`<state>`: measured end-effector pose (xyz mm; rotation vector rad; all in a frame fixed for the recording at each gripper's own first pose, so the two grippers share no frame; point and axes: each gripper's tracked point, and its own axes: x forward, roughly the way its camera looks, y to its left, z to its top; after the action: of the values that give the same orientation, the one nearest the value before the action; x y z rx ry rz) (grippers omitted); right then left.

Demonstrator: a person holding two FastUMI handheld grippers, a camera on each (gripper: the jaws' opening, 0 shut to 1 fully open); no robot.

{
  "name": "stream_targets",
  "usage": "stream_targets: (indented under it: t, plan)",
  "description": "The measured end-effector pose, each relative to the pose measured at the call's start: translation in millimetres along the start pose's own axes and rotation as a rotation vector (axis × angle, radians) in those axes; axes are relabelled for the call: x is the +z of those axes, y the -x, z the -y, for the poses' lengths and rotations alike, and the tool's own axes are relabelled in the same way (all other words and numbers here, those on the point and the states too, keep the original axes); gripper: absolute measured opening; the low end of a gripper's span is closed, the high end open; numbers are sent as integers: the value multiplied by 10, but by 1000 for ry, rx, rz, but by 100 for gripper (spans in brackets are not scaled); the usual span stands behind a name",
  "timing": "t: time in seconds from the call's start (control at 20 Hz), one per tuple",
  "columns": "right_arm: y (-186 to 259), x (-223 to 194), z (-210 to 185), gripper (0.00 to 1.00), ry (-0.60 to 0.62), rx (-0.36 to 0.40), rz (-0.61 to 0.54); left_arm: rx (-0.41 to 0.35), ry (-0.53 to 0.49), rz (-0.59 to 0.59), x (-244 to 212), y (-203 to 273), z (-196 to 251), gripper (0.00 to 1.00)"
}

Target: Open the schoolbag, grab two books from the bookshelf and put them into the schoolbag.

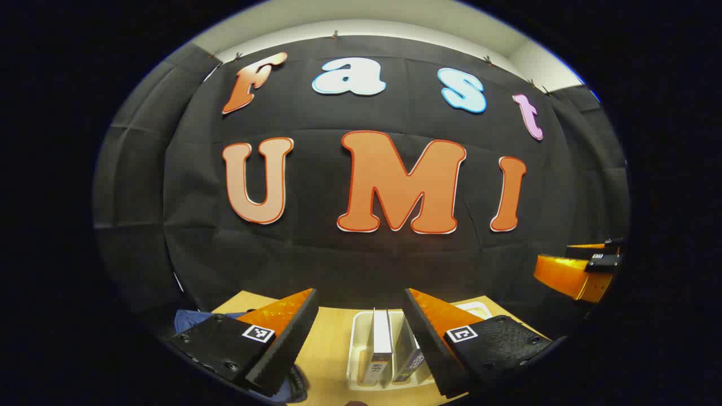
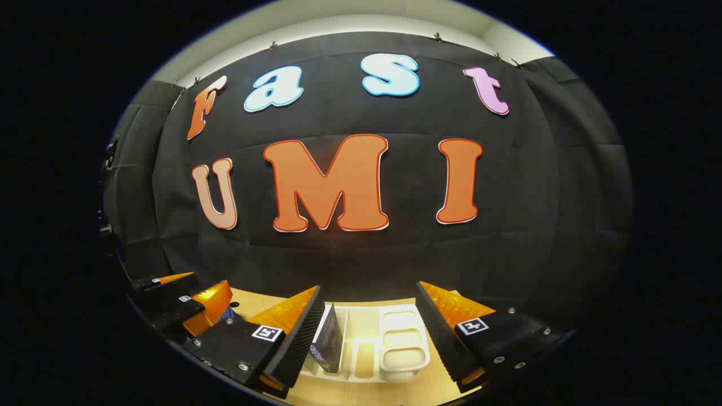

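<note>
In the left gripper view a white bookshelf rack (image 1: 357, 344) stands on the wooden table (image 1: 330, 338) below my left gripper (image 1: 361, 344), which is open and held above it. Two upright books show in the rack: a white-spined book (image 1: 382, 344) and a dark book (image 1: 410, 358). A blue schoolbag (image 1: 189, 318) peeks out at the lower left. In the right gripper view my right gripper (image 2: 369, 338) is open above the same rack (image 2: 361, 316), where a dark blue book (image 2: 330, 341) stands beside my left finger.
The other gripper (image 1: 581, 270) hangs at the right edge of the left gripper view, and the left gripper (image 2: 175, 304) shows at the lower left of the right gripper view. A white compartment tray (image 2: 401, 341) sits at the rack's right end.
</note>
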<state>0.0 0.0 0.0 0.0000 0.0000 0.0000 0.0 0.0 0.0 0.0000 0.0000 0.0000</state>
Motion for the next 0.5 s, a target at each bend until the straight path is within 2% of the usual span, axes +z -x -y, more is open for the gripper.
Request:
stream_targets:
  t: [0.05,0.1,0.25,0.35,0.5]
  plan:
    - [-10,33,17,96,25,-7,15,6,14,-18,-38,-17,-20,92]
    - [-22,67,51,96,31,-22,22,9,13,-30,-55,-32,-28,94]
    - [13,9,-49,96,18,15,-11,20,44,3,54,-74,-66,94]
    - [37,70,19,96,58,-8,24,10,65,5,45,-46,-44,94]
    - [86,98,1,96,54,-7,49,9,28,27,78,-51,-28,93]
